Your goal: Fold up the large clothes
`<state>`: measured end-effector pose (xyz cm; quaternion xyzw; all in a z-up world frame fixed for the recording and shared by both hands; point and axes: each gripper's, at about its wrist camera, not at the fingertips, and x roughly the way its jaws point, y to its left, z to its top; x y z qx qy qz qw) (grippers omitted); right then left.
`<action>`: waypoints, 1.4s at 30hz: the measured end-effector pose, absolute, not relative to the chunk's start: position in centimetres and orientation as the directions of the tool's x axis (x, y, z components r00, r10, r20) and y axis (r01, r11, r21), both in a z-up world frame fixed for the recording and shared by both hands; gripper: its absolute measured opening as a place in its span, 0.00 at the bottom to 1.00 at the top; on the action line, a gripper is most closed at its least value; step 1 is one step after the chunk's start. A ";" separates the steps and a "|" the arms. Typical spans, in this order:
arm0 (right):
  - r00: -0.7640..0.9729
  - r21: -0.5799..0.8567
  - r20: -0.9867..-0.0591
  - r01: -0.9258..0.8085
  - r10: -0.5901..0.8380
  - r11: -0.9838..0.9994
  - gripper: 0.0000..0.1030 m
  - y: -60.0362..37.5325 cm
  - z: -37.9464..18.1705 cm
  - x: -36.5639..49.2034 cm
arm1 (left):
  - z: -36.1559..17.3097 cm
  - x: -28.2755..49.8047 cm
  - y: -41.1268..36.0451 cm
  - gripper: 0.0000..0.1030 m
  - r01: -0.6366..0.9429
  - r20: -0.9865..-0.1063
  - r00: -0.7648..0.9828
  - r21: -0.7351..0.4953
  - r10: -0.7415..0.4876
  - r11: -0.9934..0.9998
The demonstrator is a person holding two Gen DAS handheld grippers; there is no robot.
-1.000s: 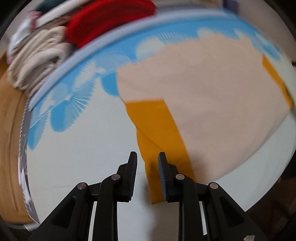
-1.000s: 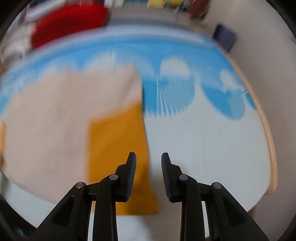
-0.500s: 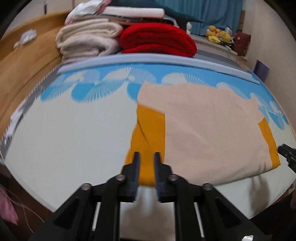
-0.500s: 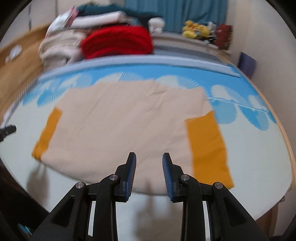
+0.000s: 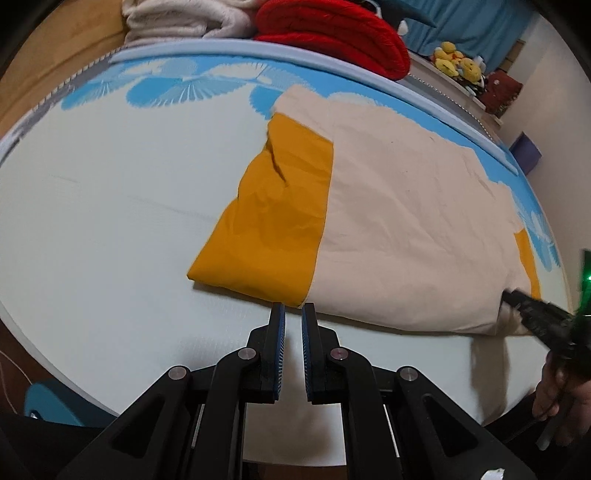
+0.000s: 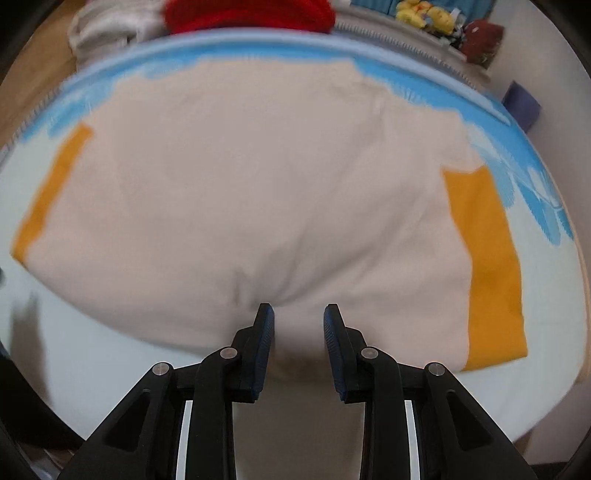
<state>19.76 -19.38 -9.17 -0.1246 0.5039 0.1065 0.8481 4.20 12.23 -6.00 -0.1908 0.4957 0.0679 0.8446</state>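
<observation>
A home bedroom: patterned mattress (image 5: 110,192), stacked blankets (image 5: 332,33), plush toys (image 5: 456,62), blue curtain (image 5: 476,22).

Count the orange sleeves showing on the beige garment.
2: one orange fabric sleeve on the garment's right side, one orange fabric sleeve on its left. None seems hidden.

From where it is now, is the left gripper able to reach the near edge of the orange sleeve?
Probably yes. The left gripper sits just short of the orange sleeve, its jaws slightly apart. Only bare mattress cover lies between them, and nothing blocks the way.
</observation>
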 end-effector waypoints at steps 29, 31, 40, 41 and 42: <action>0.421 -0.071 -0.902 -0.362 0.094 0.929 0.30 -18.7 -11.8 21.7 | -13.1 7.8 17.3 0.51 -0.516 -0.716 0.640 -0.668 -0.277 0.536; 0.421 -0.066 -0.902 -0.359 0.099 0.931 0.30 -18.8 -11.8 21.6 | -13.1 8.3 17.2 0.48 -0.514 -0.714 0.655 -0.662 -0.249 0.545; 0.432 -0.083 -0.900 -0.306 0.061 0.948 0.30 -18.5 -11.2 21.6 | -10.4 9.9 16.9 0.11 -0.418 -0.644 0.716 -0.706 -0.271 0.572; 0.436 -0.087 -0.898 -0.296 0.053 0.951 0.30 -18.3 -11.1 21.7 | -8.8 9.9 17.0 0.10 -0.391 -0.635 0.723 -0.701 -0.272 0.596; 0.437 -0.085 -0.898 -0.282 0.049 0.956 0.30 -18.1 -11.1 21.7 | -7.7 9.9 17.0 0.10 -0.377 -0.638 0.722 -0.687 -0.268 0.622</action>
